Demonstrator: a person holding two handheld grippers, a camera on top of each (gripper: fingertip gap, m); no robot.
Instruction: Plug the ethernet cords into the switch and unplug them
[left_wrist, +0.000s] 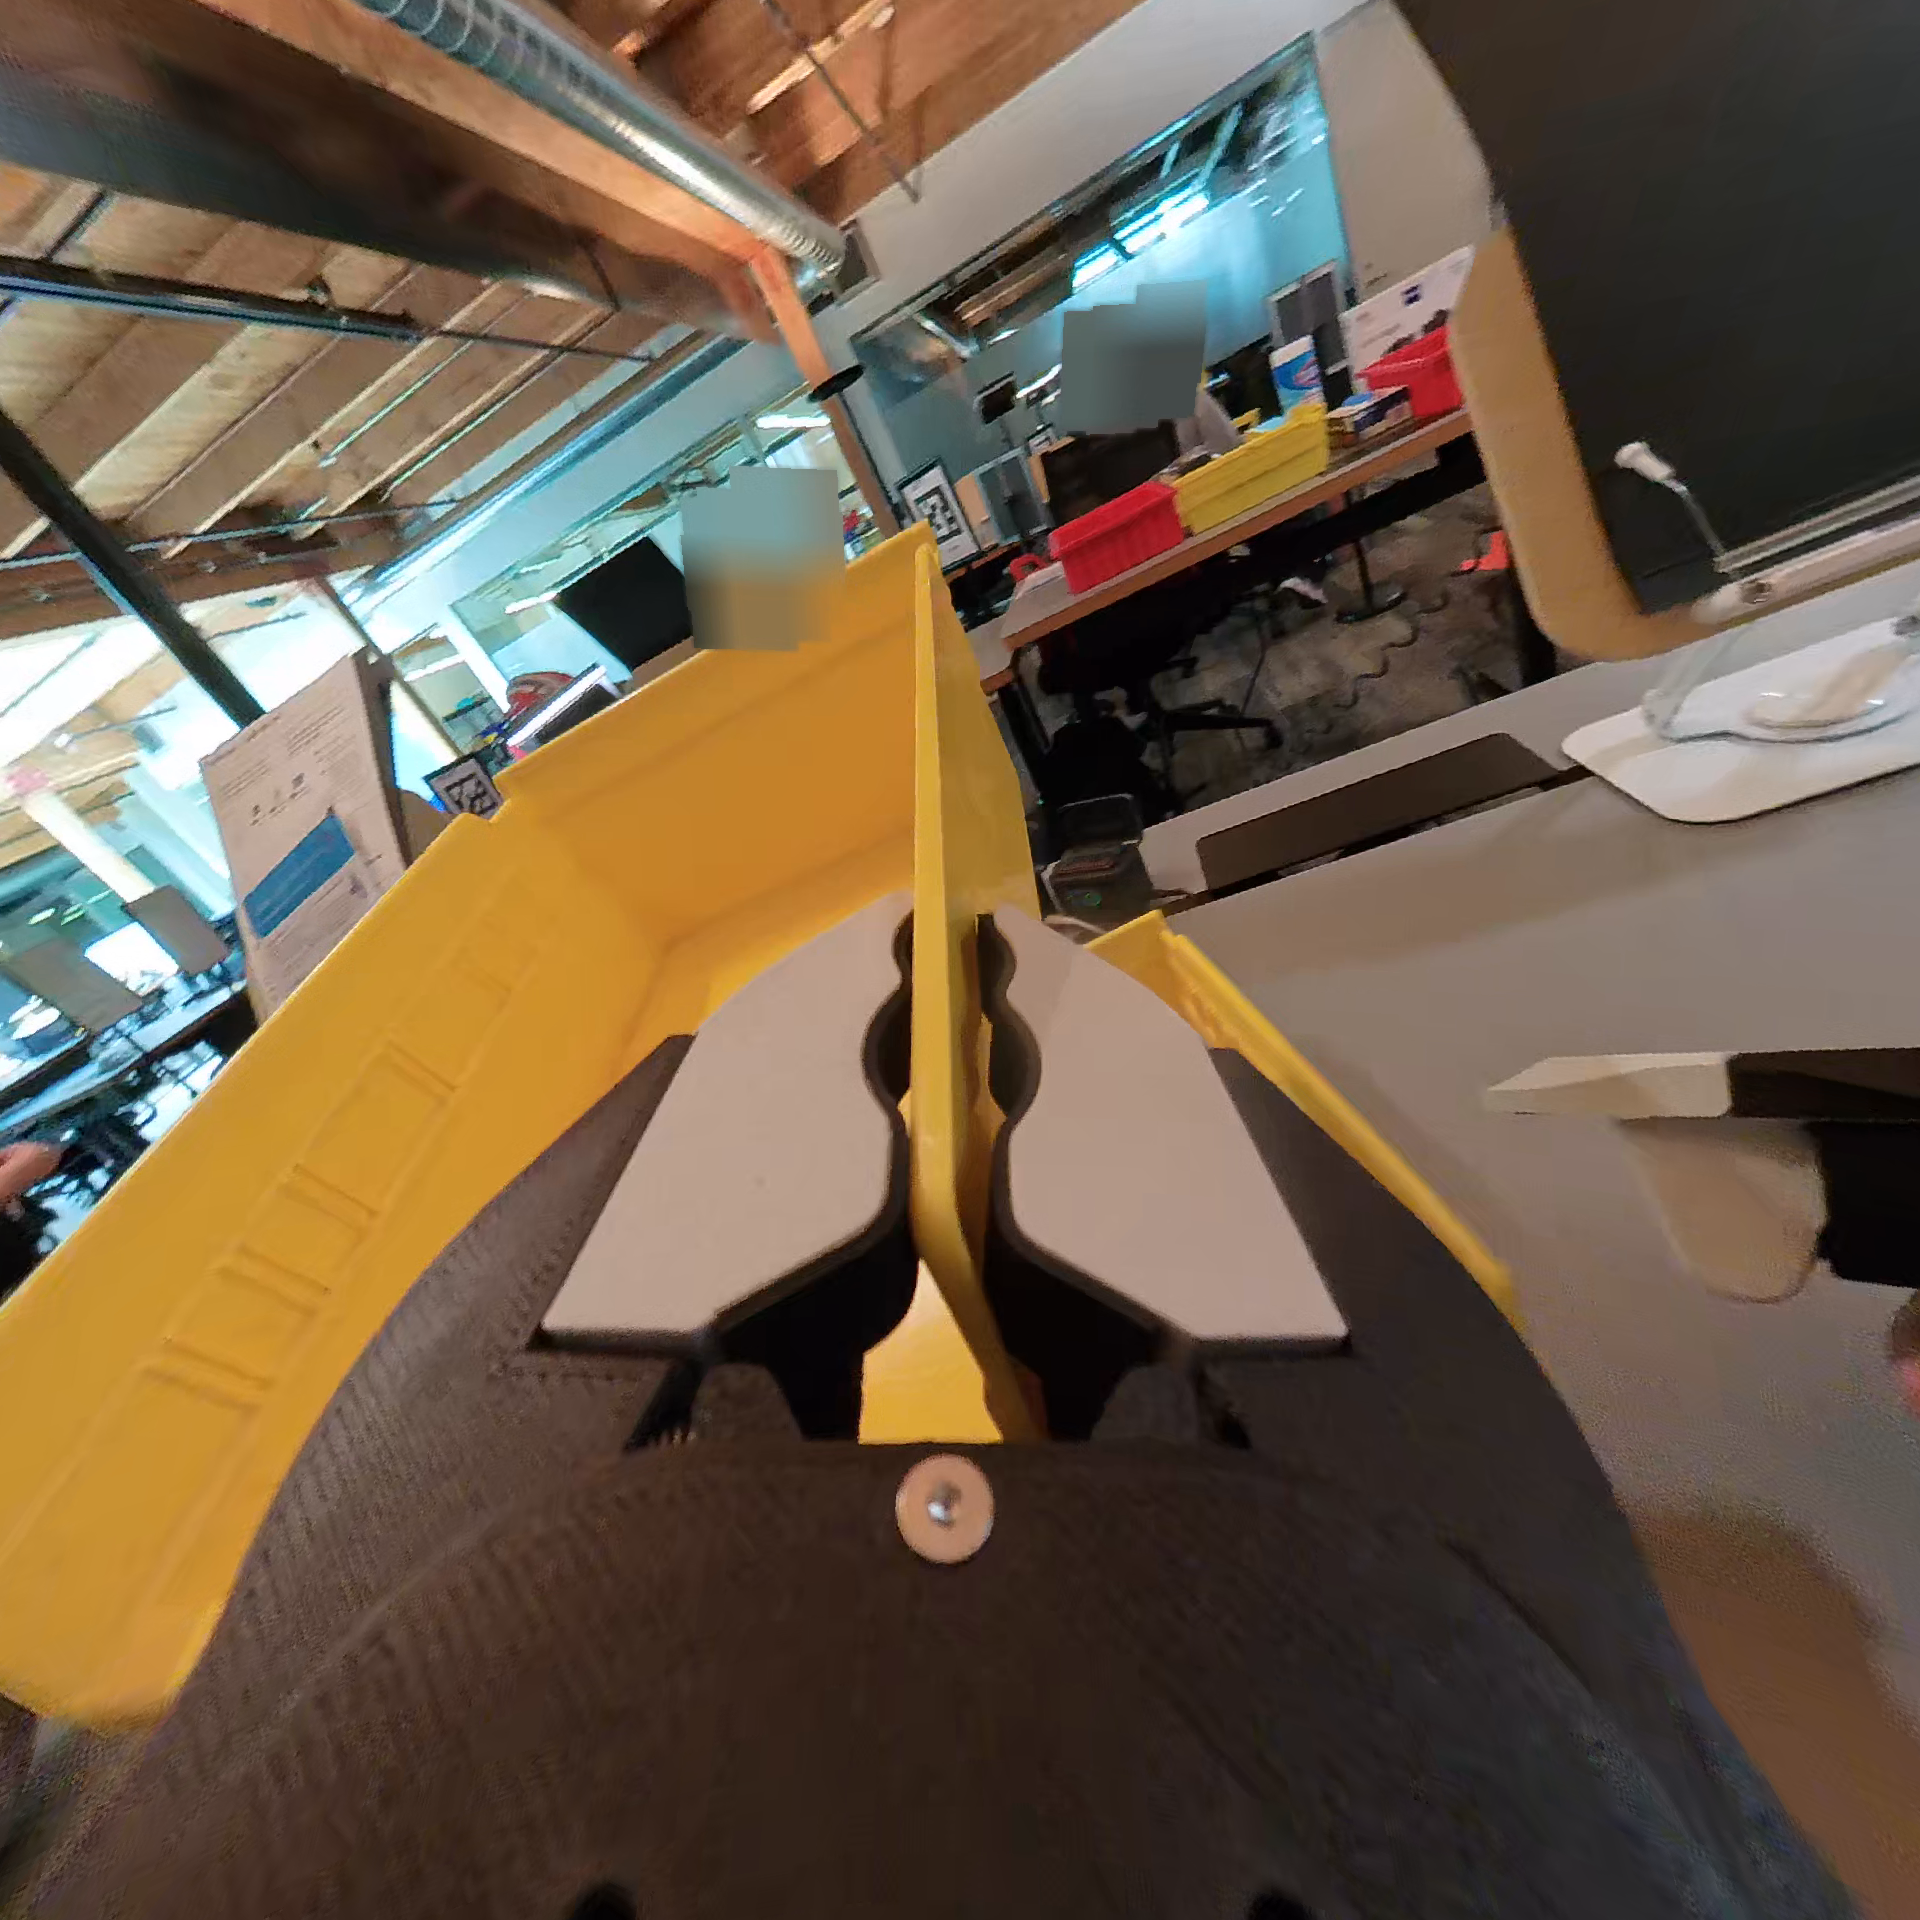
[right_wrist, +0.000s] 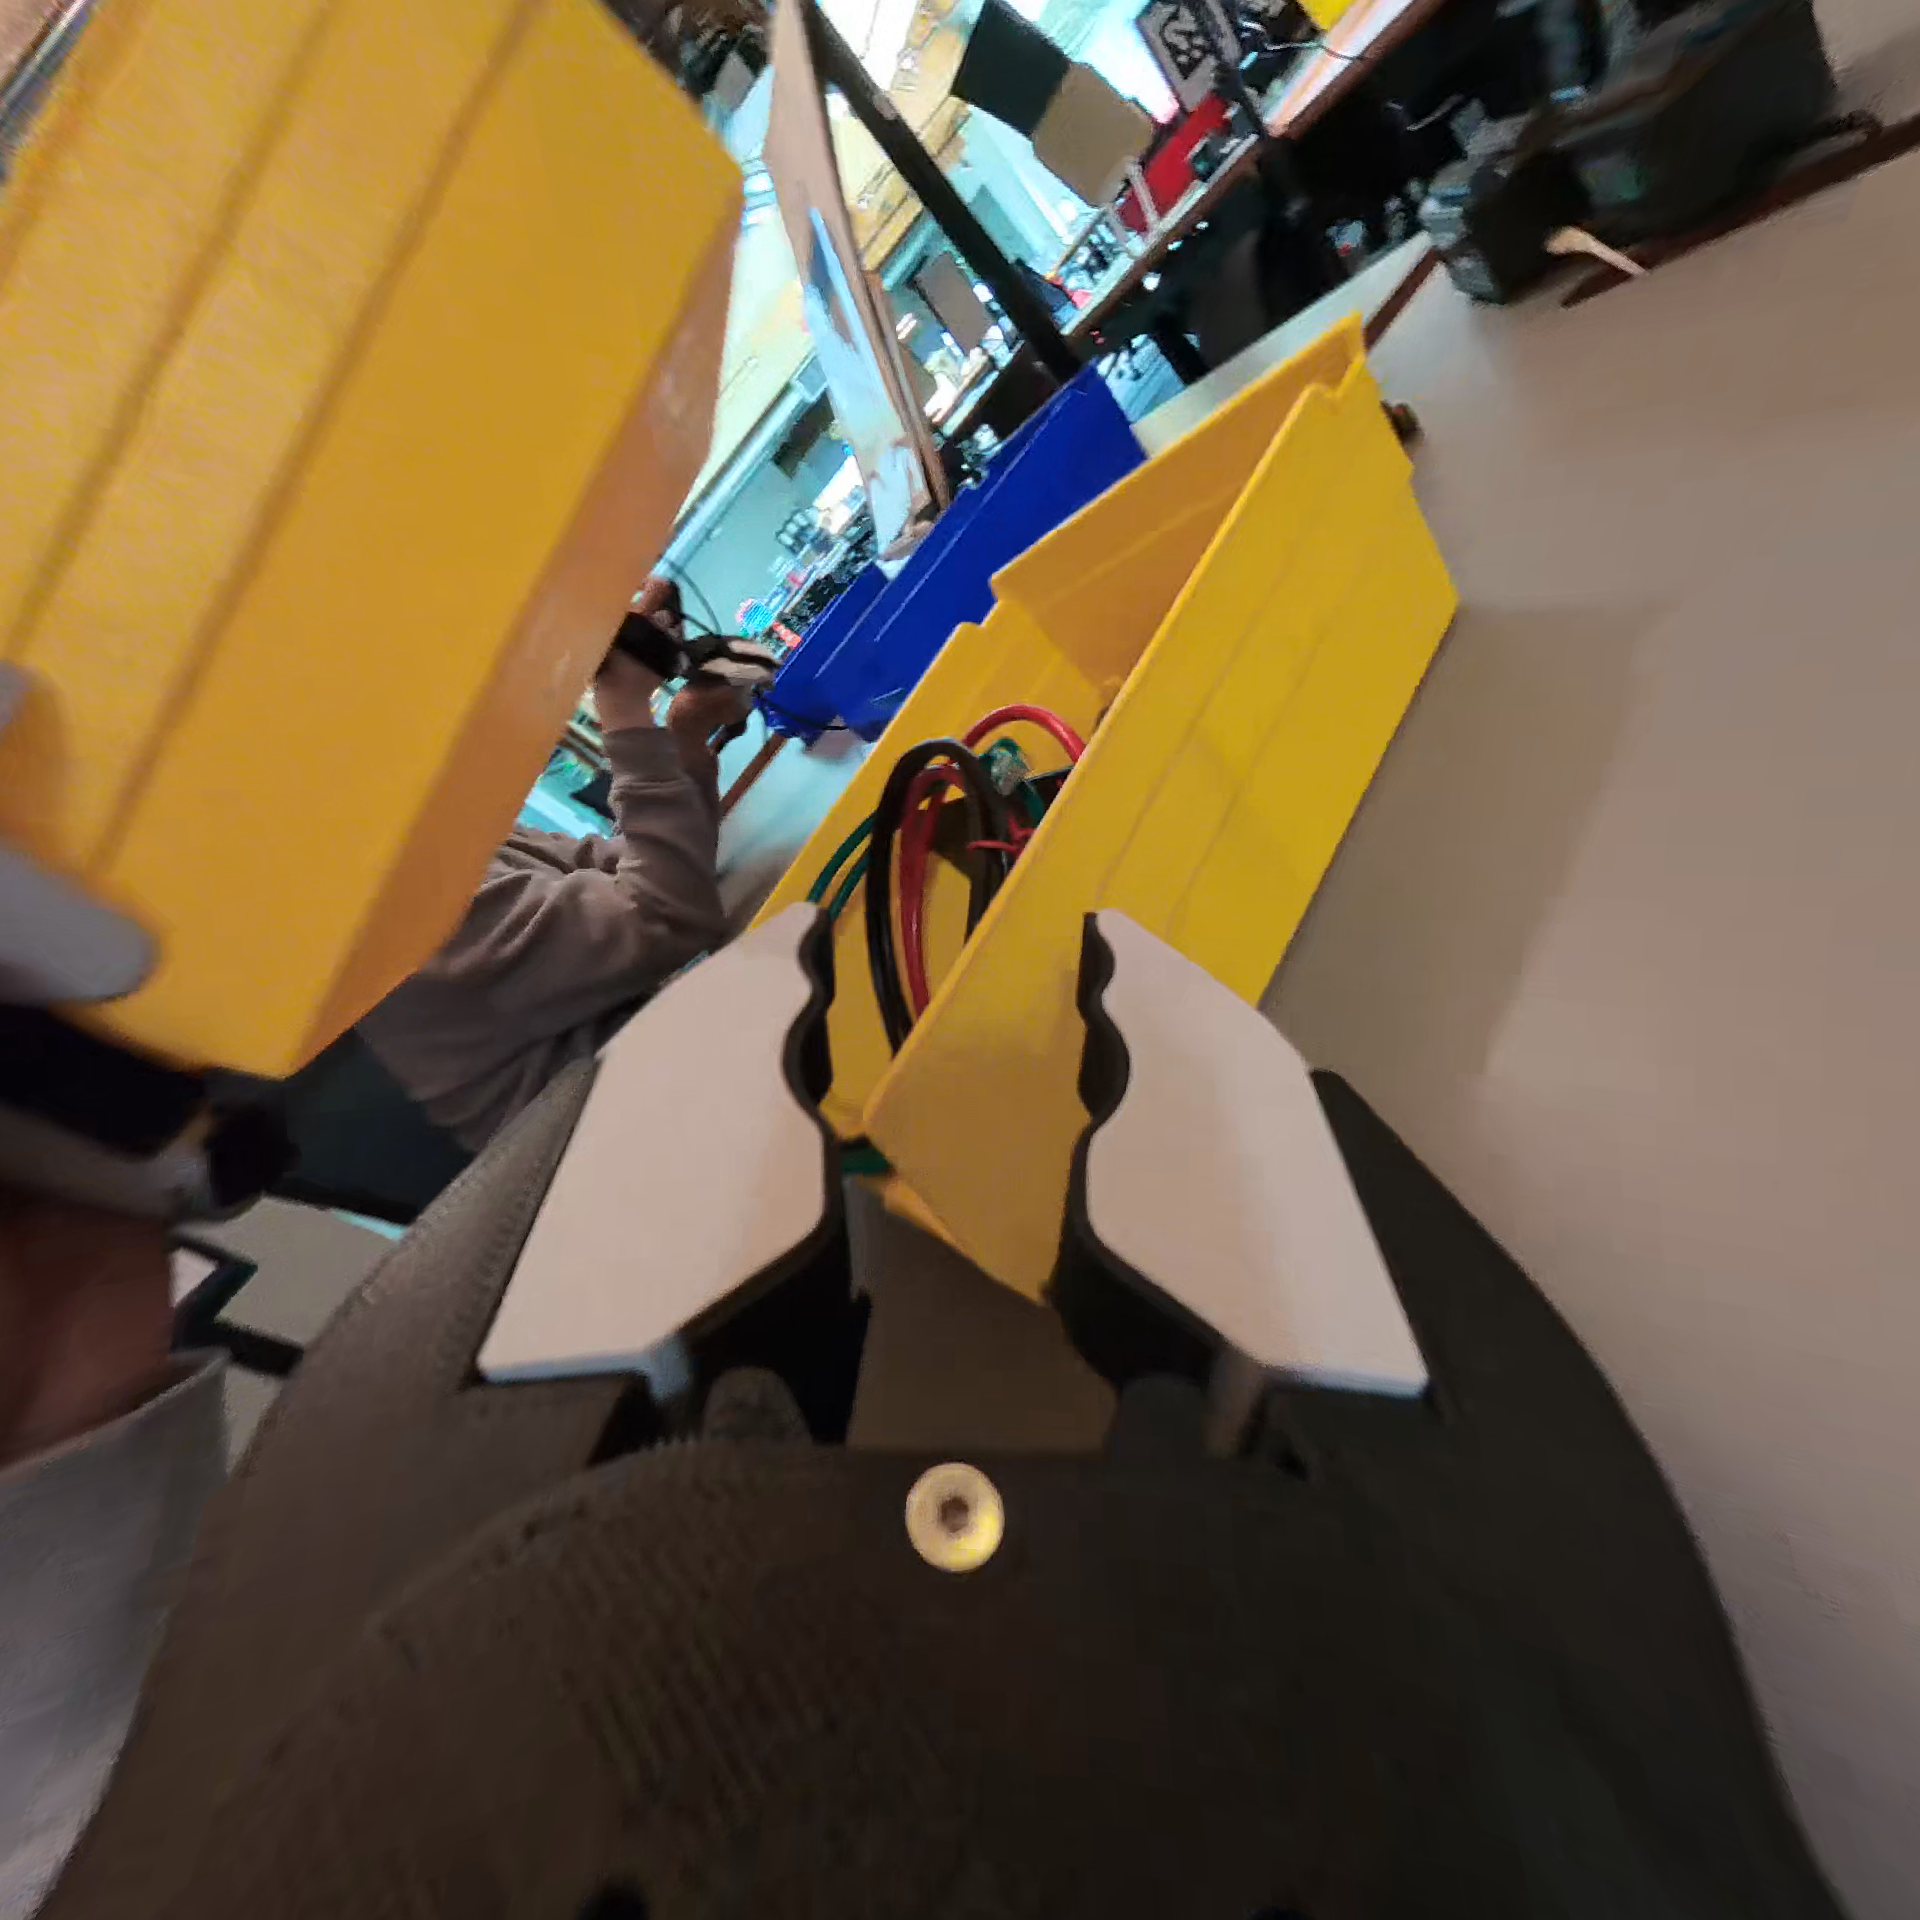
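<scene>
My left gripper (left_wrist: 945, 935) is shut on the side wall of a yellow bin (left_wrist: 468, 1039) and holds it tilted in the air; the part of its inside that shows is empty. The same bin shows at the upper left of the right wrist view (right_wrist: 312, 468). My right gripper (right_wrist: 956, 935) is open, with its jaws on either side of the near wall of a second yellow bin (right_wrist: 1247, 779) that stands on the grey table (right_wrist: 1610, 831). Red, black and green cords (right_wrist: 914, 862) lie coiled in this bin. I cannot make out the switch.
A blue bin (right_wrist: 966, 551) stands behind the second yellow bin. A person in a grey sleeve (right_wrist: 551, 935) sits beyond the table's left edge. In the left wrist view a white tray (left_wrist: 1745, 758) lies on the table at the right, and red and yellow bins (left_wrist: 1122, 530) stand on a far table.
</scene>
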